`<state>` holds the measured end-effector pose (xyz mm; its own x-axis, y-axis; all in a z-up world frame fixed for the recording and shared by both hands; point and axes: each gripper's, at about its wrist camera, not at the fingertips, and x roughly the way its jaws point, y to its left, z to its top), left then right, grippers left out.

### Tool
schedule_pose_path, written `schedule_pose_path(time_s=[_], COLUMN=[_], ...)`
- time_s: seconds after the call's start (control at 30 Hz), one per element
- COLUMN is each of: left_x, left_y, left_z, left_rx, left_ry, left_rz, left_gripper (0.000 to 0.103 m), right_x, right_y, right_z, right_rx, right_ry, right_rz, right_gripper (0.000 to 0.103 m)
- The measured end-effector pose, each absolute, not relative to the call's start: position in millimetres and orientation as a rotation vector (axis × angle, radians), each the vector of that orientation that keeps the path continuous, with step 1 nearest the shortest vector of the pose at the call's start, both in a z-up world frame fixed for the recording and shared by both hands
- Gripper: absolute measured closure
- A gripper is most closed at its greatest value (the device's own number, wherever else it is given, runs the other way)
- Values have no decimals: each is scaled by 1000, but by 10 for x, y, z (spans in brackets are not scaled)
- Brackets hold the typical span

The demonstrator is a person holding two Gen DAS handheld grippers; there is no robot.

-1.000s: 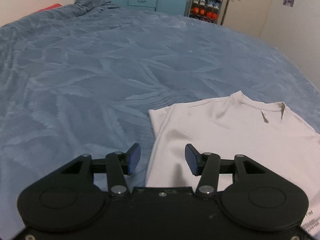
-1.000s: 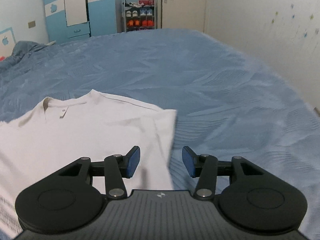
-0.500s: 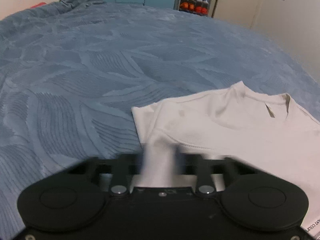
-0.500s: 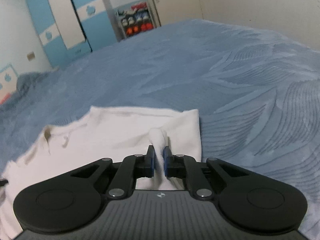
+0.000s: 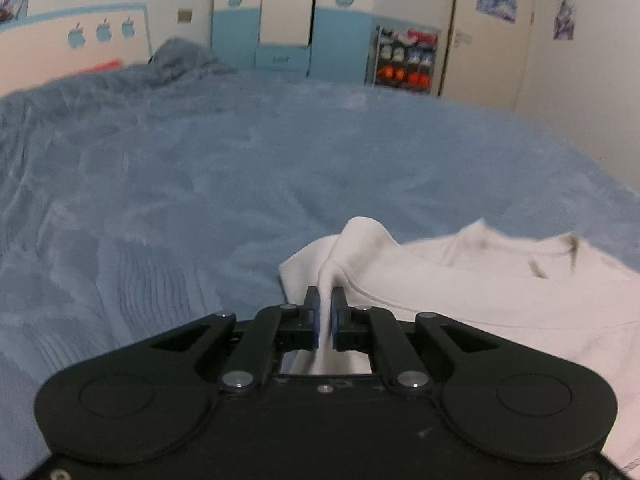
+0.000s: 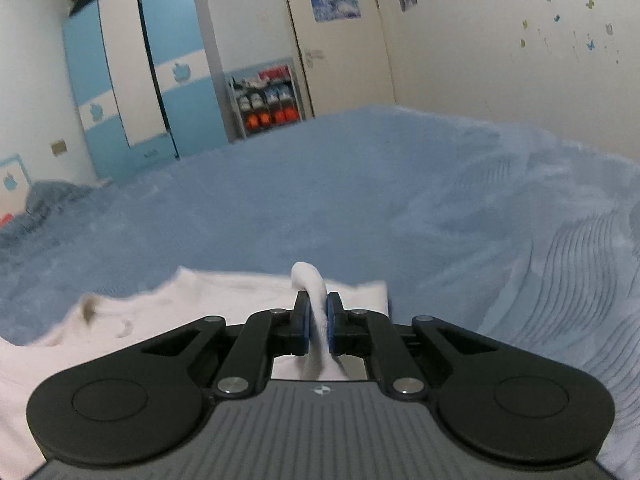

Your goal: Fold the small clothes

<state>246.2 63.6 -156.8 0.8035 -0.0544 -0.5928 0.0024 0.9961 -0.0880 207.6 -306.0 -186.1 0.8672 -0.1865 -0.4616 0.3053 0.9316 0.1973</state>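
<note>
Setting: a bedroom; a wide blue bedspread (image 5: 240,184) fills most of both wrist views, with a blue-and-white wardrobe (image 6: 136,80) and a shoe rack (image 6: 268,100) against the far wall.

Garment: a small white T-shirt (image 5: 500,292) lies on the bedspread, collar pointing away from the person, body spread mostly flat.

Left gripper: the left gripper (image 5: 326,312) has its blue-padded tongs pressed together on a pinch of white cloth at the shirt's left sleeve side; the fabric rises in a small peak just beyond the tips.

Right gripper: the right gripper (image 6: 318,320) is likewise clamped on a bunched ridge of the shirt at its right sleeve side, with a rounded tuft of cloth standing above the tongs.

Shirt position: between the two grippers, near the person's edge of the bed; its lower hem is out of view.

Progress: early. Both sides appear secured, but no crease or doubled layer shows in the shirt body, so judging from this no fold is finished.

Remaining: likely lifting the held edges over, laying them down, smoothing, then further folds to make a compact bundle.

Blur: both views are slightly smeared, so fine detail of the collar label is unclear.
</note>
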Motion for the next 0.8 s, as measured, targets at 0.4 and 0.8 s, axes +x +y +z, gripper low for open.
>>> schedule_pose_path(time_s=[0.4, 0.8], left_x=[2695, 2090], left_y=[641, 378], left_z=[-2002, -923], left_rx=[-4, 22], left_ry=[707, 589], left_rz=[40, -84], left_gripper=[71, 60], right_x=[2247, 1554], right_y=[-3031, -2566], right_z=[-2098, -1206], right_rx=[258, 182], right_ry=[558, 483], right_rz=[-277, -91], right_gripper=[86, 77])
